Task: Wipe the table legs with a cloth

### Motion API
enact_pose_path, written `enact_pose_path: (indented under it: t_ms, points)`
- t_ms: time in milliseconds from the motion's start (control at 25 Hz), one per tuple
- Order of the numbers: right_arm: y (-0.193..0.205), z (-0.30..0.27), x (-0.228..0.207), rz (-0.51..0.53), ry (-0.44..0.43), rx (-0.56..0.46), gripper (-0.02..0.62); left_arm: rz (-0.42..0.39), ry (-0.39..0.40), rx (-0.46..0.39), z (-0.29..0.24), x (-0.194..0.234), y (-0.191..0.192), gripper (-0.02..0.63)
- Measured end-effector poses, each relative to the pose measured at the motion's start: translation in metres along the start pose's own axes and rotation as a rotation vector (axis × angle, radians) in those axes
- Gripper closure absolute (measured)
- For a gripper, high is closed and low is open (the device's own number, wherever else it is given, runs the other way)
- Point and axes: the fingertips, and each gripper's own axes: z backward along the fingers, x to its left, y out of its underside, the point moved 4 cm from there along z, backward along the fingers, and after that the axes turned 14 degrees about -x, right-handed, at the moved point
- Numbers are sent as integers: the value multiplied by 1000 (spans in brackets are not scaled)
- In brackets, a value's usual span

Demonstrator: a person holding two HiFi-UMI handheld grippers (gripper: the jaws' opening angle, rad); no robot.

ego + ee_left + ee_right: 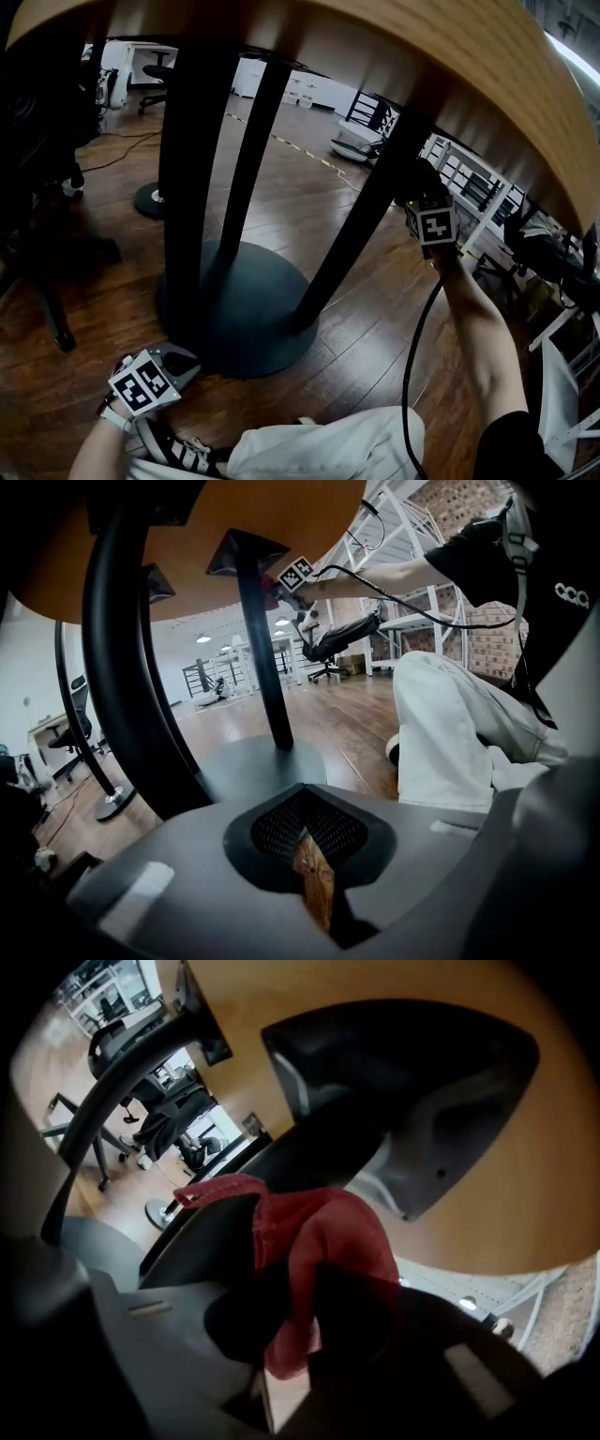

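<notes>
A dark brown wooden plank floor (375,319) runs through the whole scene; a black wheeled office chair (47,281) stands at the near left, and a small round black stand base (153,199) sits just beyond it. A yellow striped tape line (302,152) crosses the far floor; white metal racks (466,183) stand at the far right; a red brick wall (487,639) rises behind them.

A dark plank floor (375,319) carries the table's round black base (253,309), which lies flat on the boards. Three curved black legs (192,169) rise from it to the underside of the pale wooden tabletop (487,66). Farther back, a smaller round stand foot (150,200) and a thin cable (122,157) lie on the floor.
</notes>
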Motion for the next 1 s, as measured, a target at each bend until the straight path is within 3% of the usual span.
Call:
enact_pose_path:
  t_ms: [320, 640, 1000]
  points:
    - [68, 2, 59, -54, -90, 67, 547, 8, 25, 11, -13, -7, 1, 614]
    - [151, 16, 146, -108, -241, 168, 548, 10, 43, 31, -18, -13, 5, 614]
    - [223, 36, 217, -157, -287, 293, 548, 12, 54, 31, -19, -15, 3, 614]
